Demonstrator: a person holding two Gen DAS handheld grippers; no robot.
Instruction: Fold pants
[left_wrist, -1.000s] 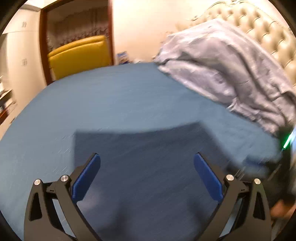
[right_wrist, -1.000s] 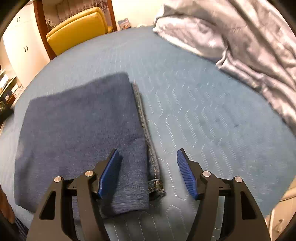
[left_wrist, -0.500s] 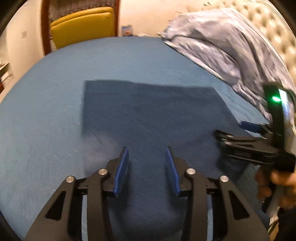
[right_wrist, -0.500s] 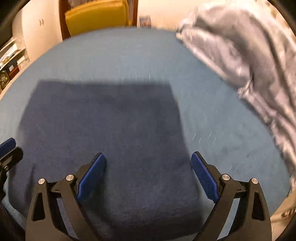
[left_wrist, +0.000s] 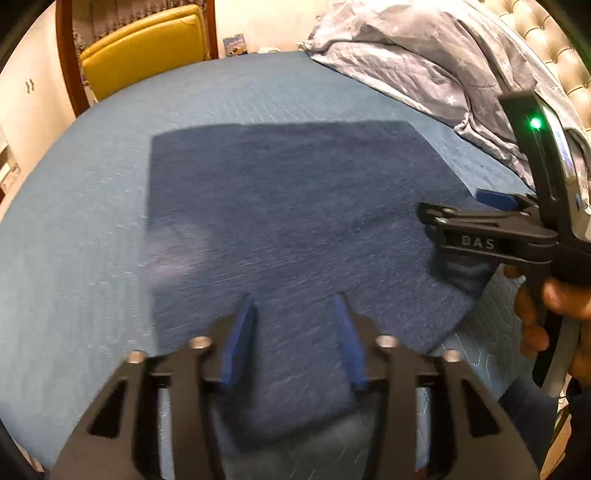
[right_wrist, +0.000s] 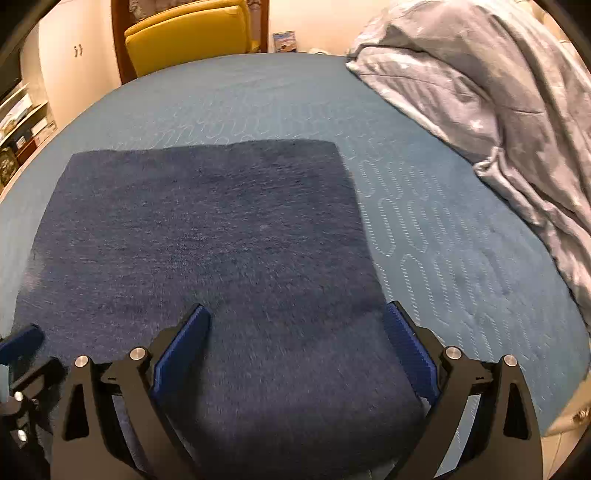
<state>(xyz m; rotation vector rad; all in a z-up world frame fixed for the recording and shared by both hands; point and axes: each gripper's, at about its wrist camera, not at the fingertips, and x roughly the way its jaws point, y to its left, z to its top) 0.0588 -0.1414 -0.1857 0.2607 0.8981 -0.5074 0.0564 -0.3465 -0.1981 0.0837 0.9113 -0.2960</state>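
Observation:
The dark blue pants (left_wrist: 295, 206) lie folded into a flat rectangle on the blue bed cover (left_wrist: 74, 221); they also show in the right wrist view (right_wrist: 207, 240). My left gripper (left_wrist: 295, 332) is open, partly narrowed, empty, above the near edge of the pants. My right gripper (right_wrist: 295, 347) is open wide and empty, over the near right part of the pants. The right gripper also shows from the side in the left wrist view (left_wrist: 480, 221), held by a hand at the pants' right edge.
A grey star-patterned duvet (right_wrist: 498, 110) is heaped at the right of the bed, against a tufted headboard (left_wrist: 546, 55). A yellow chair (right_wrist: 188, 33) stands beyond the far edge. Shelves (right_wrist: 18, 125) stand at the left wall.
My left gripper's fingers closed from wide to a narrower gap and came over the pants' near edge. My right gripper moved left over the pants and opened wider. The pants lie unchanged.

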